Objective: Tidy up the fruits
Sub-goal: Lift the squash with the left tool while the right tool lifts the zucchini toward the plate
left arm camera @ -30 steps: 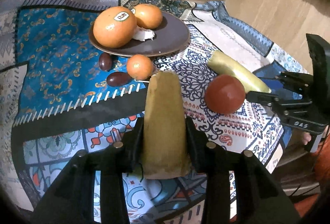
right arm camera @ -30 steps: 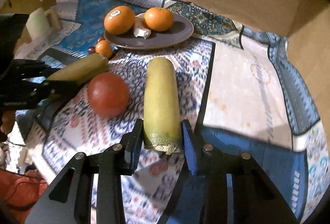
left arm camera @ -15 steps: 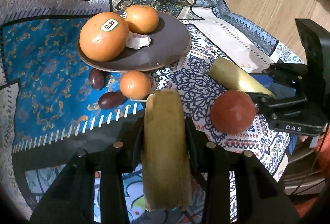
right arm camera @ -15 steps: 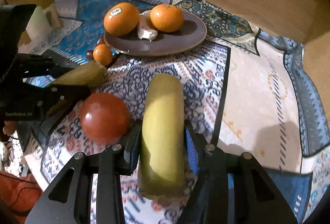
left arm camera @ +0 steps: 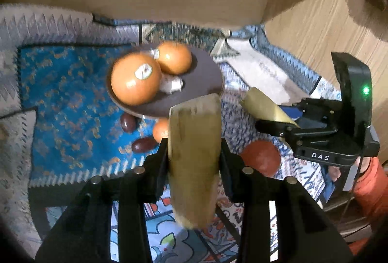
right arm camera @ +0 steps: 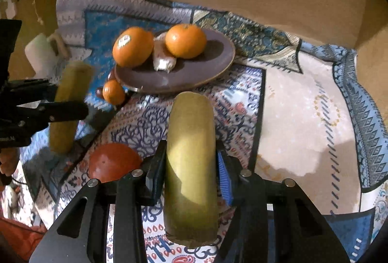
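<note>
Left wrist view: left hand-held gripper (left arm camera: 194,161) is clamping a yellow-green banana piece (left arm camera: 194,156), held above the patterned cloth (left arm camera: 72,93) near the brown plate (left arm camera: 206,76) holding two oranges (left arm camera: 135,78). Right wrist view: right hand-held gripper (right arm camera: 190,166) is gripping a second banana piece (right arm camera: 190,161), red tomato (right arm camera: 112,161) lying just left

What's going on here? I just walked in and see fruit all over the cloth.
A person is sorting fruit with a handheld tool in each hand. The left tool grips one yellow-green piece, the right tool another, both lifted toward the brown plate, which holds two oranges. A red fruit and a small orange lie on the cloth.
</note>
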`<state>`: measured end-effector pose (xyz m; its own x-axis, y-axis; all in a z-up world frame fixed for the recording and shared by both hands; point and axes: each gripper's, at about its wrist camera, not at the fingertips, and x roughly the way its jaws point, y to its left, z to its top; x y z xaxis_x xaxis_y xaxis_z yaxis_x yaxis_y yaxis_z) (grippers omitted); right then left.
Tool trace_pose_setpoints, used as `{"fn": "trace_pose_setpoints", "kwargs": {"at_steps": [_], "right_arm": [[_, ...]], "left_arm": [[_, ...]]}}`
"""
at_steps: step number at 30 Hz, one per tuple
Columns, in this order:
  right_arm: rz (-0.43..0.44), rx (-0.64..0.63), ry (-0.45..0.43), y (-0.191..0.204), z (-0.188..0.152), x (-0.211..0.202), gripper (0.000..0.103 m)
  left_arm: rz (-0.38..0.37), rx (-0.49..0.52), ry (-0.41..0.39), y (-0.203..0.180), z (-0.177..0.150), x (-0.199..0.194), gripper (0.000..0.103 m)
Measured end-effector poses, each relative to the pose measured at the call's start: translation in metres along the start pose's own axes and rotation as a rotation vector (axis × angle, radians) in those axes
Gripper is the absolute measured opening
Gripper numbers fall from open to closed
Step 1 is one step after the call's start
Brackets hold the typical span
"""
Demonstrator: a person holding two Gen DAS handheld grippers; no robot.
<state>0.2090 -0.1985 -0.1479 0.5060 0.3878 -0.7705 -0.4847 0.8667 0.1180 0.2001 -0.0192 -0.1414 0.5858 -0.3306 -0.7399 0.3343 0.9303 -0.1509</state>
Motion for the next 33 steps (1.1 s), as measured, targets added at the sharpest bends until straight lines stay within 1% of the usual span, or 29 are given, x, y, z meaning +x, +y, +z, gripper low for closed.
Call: {"fn": "trace_pose_setpoints", "kwargs": {"at_steps": [4, 7, 11, 18, 20, 25, 29, 30, 33], "right_arm": [[-0.017, 0.011, -0.061, -0.003, 0.007, -0.013, 0.035], [-0.017, 0.025, -0.088, -0.006, 0.013, -0.020, 0.035], [-0.016, 0.050, -0.124, -0.012, 0.019, -0.027, 0.035], [-0.026, 0.052, -0.158, -0.014, 0.028, -0.029, 0.035], [-0.023, 0.053, -0.161, -0.015, 0.031, -0.028, 0.035], [-0.017, 0.055, -0.168, -0.017, 0.036, -0.025, 0.035], [-0.012, 0.067, -0.169, -0.021, 0.039, -0.021, 0.035], [-0.010, 0.073, -0.169, -0.022, 0.039, -0.021, 0.035], [-0.013, 0.082, -0.166, -0.027, 0.040, -0.018, 0.035]], "left_arm": [[-0.003, 0.001, -0.042, -0.002, 0.010, -0.009, 0.038], [-0.015, 0.001, -0.069, -0.005, 0.019, -0.014, 0.038], [-0.011, 0.010, -0.100, -0.009, 0.034, -0.013, 0.038], [-0.010, 0.025, -0.110, -0.013, 0.060, 0.003, 0.038], [0.001, 0.031, -0.103, -0.013, 0.065, 0.011, 0.038], [0.007, 0.024, -0.056, -0.006, 0.079, 0.038, 0.038], [0.056, 0.055, -0.023, -0.007, 0.085, 0.060, 0.038], [0.062, 0.061, -0.010, -0.007, 0.086, 0.067, 0.038], [0.069, 0.069, -0.004, -0.007, 0.091, 0.077, 0.038]]}}
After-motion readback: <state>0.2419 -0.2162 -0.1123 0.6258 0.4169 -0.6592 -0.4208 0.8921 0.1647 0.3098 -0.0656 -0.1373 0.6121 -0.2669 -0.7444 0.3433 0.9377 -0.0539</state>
